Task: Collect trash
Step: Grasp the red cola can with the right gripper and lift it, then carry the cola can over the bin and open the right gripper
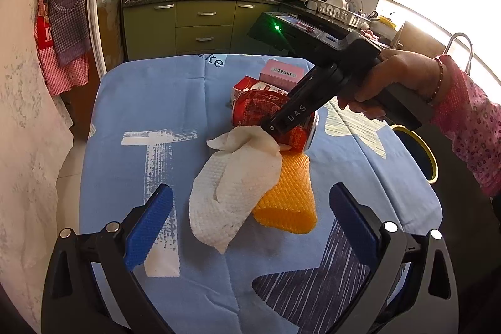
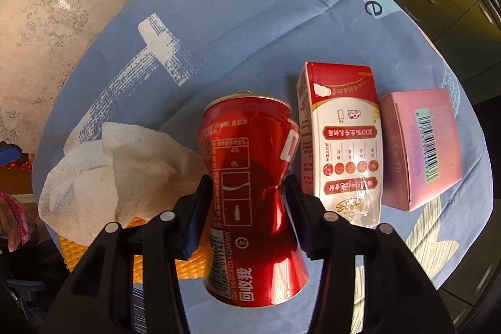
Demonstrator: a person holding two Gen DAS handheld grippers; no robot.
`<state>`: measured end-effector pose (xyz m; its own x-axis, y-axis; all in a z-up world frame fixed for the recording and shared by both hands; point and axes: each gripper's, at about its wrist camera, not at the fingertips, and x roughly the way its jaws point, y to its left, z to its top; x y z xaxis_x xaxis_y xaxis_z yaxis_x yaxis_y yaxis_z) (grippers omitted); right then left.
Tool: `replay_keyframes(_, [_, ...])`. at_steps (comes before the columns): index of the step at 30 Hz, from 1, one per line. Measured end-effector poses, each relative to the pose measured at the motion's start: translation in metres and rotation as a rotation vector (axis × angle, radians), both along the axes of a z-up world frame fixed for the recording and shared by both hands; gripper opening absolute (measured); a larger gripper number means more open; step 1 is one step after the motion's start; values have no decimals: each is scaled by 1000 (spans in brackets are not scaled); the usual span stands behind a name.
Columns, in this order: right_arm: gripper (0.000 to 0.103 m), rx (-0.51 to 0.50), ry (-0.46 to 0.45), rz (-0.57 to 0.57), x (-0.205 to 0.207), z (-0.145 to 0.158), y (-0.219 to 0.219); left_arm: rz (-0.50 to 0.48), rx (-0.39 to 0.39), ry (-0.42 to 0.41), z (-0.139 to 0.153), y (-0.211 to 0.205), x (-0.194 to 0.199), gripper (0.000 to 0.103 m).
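Note:
A dented red cola can [image 2: 250,146] lies on the blue tablecloth [image 1: 141,115]. My right gripper [image 2: 249,187] points down at it, and both pads press on its crushed waist. In the left wrist view the right gripper [image 1: 272,127] stands over the can [image 1: 250,108], held by a hand in a pink sleeve. A crumpled white paper towel [image 1: 231,187] lies over an orange foam net [image 1: 288,196], just in front of the can. My left gripper [image 1: 250,190] hovers near the towel, open, with nothing between its blue pads.
A red and white milk carton [image 2: 341,146] and a pink box [image 2: 419,146] lie right beside the can. A dark bin with a yellow rim [image 1: 419,152] stands past the table's right edge. Green kitchen cabinets are behind.

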<state>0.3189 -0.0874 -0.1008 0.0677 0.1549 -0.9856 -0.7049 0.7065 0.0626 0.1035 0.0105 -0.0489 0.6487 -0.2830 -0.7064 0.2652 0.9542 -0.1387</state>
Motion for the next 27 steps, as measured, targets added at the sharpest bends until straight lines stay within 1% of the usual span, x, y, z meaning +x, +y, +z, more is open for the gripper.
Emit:
replay_keyframes(12, [44, 82, -87, -18, -25, 41, -23, -28, 30, -16, 9, -16, -5, 98])
replay_keyframes(20, [43, 159, -159, -65, -55, 69, -60, -57, 58, -30, 16, -34, -10, 98])
replay_keyframes(27, [43, 221, -192, -101, -77, 83, -87, -90, 81, -45, 22, -52, -17, 98])
